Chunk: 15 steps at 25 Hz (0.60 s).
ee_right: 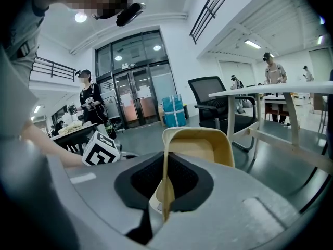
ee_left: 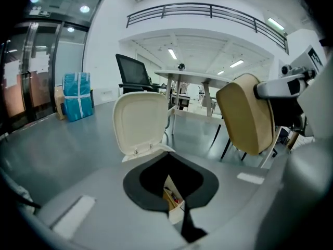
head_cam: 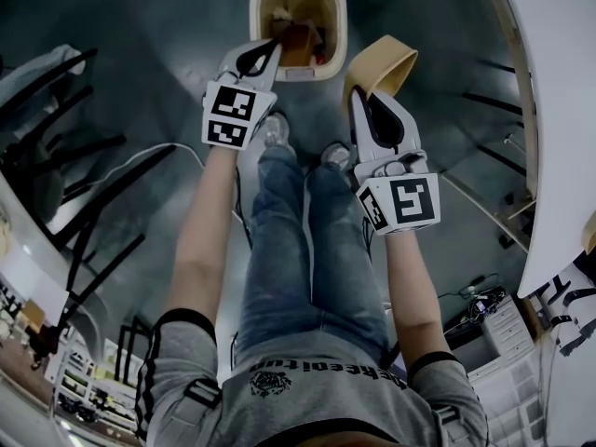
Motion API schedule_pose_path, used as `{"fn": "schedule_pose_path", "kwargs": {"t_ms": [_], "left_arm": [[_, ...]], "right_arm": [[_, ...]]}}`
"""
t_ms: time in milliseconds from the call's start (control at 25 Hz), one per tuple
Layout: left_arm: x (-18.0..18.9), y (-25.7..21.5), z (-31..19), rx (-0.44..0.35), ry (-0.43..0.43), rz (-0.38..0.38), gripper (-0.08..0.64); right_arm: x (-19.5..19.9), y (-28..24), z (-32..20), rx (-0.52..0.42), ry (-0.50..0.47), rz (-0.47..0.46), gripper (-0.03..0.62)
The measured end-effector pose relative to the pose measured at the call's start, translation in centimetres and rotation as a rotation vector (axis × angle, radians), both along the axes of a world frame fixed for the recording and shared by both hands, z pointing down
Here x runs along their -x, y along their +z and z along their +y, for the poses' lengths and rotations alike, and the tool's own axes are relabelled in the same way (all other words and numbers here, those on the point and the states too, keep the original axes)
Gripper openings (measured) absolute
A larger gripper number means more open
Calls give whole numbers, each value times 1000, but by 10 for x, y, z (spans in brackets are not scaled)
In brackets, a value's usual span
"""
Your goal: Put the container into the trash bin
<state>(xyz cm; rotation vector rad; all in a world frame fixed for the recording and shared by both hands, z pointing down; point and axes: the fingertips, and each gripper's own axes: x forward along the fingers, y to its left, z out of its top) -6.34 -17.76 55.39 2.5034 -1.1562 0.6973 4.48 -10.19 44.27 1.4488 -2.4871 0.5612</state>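
Right gripper (head_cam: pixel 361 93) pinches container (head_cam: pixel 391 59) rim, carrying it binward | left gripper (head_cam: pixel 267 49) closed, empty | bin (head_cam: pixel 256 12) lid (ee_left: pixel 140 121) up, ready.

Container (head_cam: pixel 384 61) in the right tongs (head_cam: pixel 358 96) — just right of the trash bin (head_cam: pixel 258 17).

Grey floor (ee_left: pixel 49 152), white table (ee_right: pixel 270 89), black office chair (ee_left: pixel 132 73)
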Motion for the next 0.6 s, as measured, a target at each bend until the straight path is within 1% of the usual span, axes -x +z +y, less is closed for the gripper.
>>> {"fn": "schedule_pose_path", "kwargs": {"t_ms": [200,600], "left_arm": [[8,-21,-6,-63,-3,40,14],[30,-61,-9,-162,-30,149,15]], "right_arm": [[8,4,-9,4,-9,9,21],[29,22,-24,33,-39,35,21]]}}
